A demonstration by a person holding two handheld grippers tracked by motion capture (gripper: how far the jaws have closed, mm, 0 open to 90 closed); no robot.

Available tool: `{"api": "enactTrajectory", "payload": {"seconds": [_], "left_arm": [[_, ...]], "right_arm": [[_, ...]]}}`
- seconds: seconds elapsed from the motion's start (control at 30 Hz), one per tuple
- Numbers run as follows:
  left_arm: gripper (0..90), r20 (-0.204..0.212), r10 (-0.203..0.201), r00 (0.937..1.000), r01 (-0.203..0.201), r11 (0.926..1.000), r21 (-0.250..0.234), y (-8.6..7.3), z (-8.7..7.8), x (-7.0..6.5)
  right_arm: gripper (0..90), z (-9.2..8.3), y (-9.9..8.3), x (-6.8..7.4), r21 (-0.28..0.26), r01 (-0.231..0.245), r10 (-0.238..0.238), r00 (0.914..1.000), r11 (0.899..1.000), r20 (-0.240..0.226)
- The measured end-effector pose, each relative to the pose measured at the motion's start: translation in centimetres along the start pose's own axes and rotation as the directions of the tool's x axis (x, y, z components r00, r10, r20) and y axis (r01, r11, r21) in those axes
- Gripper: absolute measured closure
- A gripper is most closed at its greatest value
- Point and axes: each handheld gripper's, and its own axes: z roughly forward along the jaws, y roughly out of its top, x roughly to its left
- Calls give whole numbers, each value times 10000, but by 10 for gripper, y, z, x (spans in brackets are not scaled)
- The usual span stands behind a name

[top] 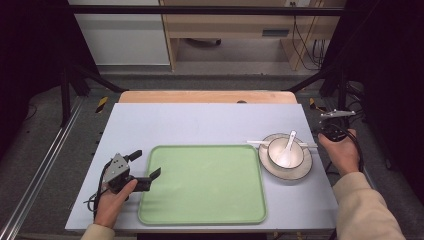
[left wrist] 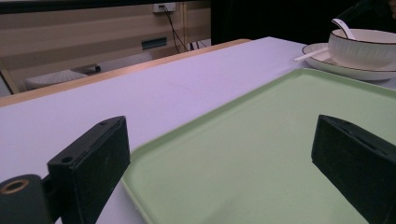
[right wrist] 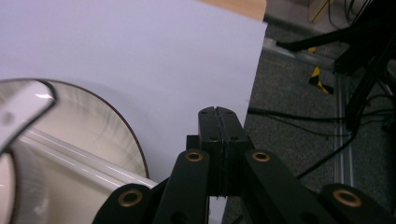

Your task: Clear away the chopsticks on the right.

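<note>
We list a pale lilac table top point(top: 200, 120) bearing a rectangular light-green plastic tray point(top: 202, 185), bare, at its near middle. Just right of the tray we record a round cream plate with a dark rim point(top: 300, 172), carrying a white ribbed bowl point(top: 285, 152); a white ceramic spoon point(top: 288, 150) rests in the bowl, and a pair of white chopsticks point(top: 260, 143) lies across the plate behind it. We note the left gripper point(top: 147, 165) at the tray's left edge, jaws spread wide, one over the tray. We note the right gripper point(right wrist: 218, 128) at the table's right edge beside the plate, jaws pressed together on nothing.
</note>
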Motion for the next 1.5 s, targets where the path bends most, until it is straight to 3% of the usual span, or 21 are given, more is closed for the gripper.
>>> {"api": "enactTrajectory", "payload": {"seconds": [0.13,0.4,0.8,0.9,0.97,1.07,1.13,1.4,1.5], "left_arm": [[40,71,26,10000,-26,10000,32,0,1,-1],[41,198,181,9996,-183,9998,103,0,2,-4],[46,224,191,9996,-195,9996,181,-1,4,-5],[48,243,230,9994,-235,9995,225,-1,4,-5],[48,241,247,9994,-252,9994,234,-1,4,-5],[48,263,226,9994,-232,9995,229,-1,4,-5],[48,267,239,9994,-246,9994,246,-1,5,-6],[50,301,318,9990,-327,9990,307,-2,6,-6],[50,317,317,9990,-327,9990,296,-2,6,-7]], "right_arm": [[900,14,-3,2,499,160,-146,9995,9986,-294],[891,25,-5,16,1346,886,-858,9960,9869,-269],[886,-2,-28,28,1803,587,-580,9983,9819,-92],[853,-13,-33,29,1674,539,-540,9985,9844,-41],[792,-22,-32,27,1051,612,-612,9981,9926,-33],[697,-28,-31,25,342,885,-863,9944,9955,-606],[702,-29,-33,23,161,1121,-1098,9885,9936,-1041],[775,-25,-35,28,137,1759,-1710,9705,9843,-1699],[784,-21,-35,29,361,1830,-1746,9704,9824,-1669]]}}
